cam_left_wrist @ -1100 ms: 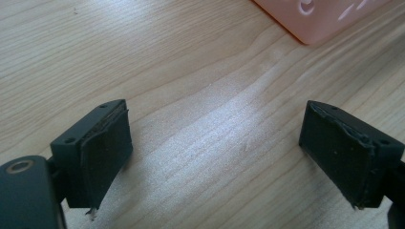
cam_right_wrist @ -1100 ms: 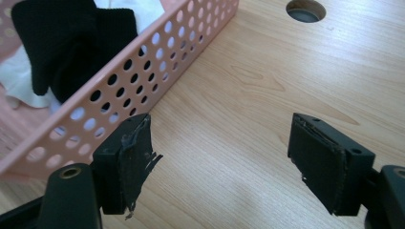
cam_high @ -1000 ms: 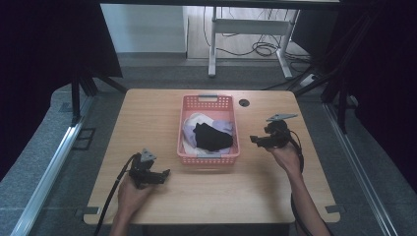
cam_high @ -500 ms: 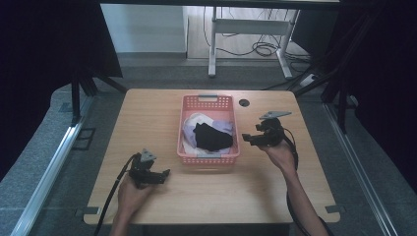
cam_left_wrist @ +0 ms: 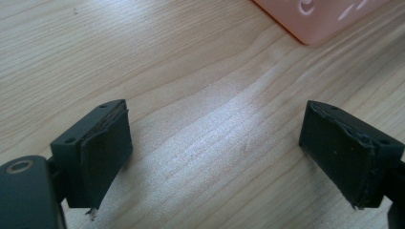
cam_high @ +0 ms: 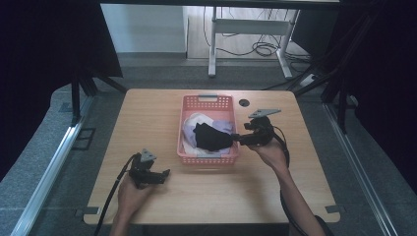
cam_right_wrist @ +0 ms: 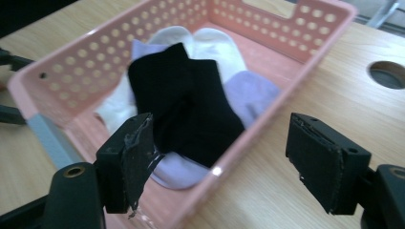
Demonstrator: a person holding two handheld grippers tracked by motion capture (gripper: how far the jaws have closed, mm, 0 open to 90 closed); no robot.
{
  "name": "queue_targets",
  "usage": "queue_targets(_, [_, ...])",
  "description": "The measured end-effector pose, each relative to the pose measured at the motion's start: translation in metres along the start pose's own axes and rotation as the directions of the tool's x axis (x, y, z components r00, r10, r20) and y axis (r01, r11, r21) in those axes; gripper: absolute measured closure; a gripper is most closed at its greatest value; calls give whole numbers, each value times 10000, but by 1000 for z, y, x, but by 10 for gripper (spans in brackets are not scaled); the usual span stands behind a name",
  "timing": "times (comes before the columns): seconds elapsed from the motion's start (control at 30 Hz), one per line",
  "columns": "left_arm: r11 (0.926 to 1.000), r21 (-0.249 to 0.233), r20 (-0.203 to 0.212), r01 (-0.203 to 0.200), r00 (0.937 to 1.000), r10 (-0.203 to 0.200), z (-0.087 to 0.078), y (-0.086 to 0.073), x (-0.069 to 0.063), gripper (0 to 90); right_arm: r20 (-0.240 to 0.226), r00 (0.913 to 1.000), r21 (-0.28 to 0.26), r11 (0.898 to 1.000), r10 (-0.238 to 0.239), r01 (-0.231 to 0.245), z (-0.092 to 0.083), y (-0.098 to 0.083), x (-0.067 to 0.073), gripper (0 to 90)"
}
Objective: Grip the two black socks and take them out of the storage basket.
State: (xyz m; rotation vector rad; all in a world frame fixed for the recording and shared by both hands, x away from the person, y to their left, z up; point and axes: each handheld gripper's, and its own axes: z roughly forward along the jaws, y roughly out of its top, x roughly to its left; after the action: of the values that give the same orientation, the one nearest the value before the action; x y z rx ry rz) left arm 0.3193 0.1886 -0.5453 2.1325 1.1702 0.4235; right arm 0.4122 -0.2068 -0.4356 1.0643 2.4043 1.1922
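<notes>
Where basket (cam_high: 207, 155) was clear, right tongs (cam_high: 235, 139).

High view looked down over the whole table (cam_high: 147, 118); each gripper camera sat close behind its jaws, and all three caught the pink basket (cam_high: 207, 102) ahead.

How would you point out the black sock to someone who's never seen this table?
Find the pink basket in the middle of the wooden table. Inside it lies a small heap of socks. The black sock lies on top, the only dark one, over white socks and lilac socks.
</notes>
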Motion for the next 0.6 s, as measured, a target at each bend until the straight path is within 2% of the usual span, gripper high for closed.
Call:
queue_targets(0.13, [10000, -4, -1, 2, 10000, -2, 0, 0, 0, 103, -175, 9998, 72, 10000, -41, 43, 5, 5, 5, 250])
queue_targets(0.3, [10000, -1, -3, 1, 10000, -1, 0, 0, 0, 103, -496, 9983, 245, 9992, -301, 313, 18, 13, 14, 240])
queue_targets(0.33, [10000, 0, -2, 2, 10000, -2, 0, 0, 0, 103, -503, 9977, 342, 9983, -458, 476, 23, 15, 16, 245])
queue_targets(0.6, [10000, 1, -2, 1, 10000, -1, 0, 0, 0, 103, -744, 9940, 465, 9955, -795, 831, 41, 24, 25, 273])
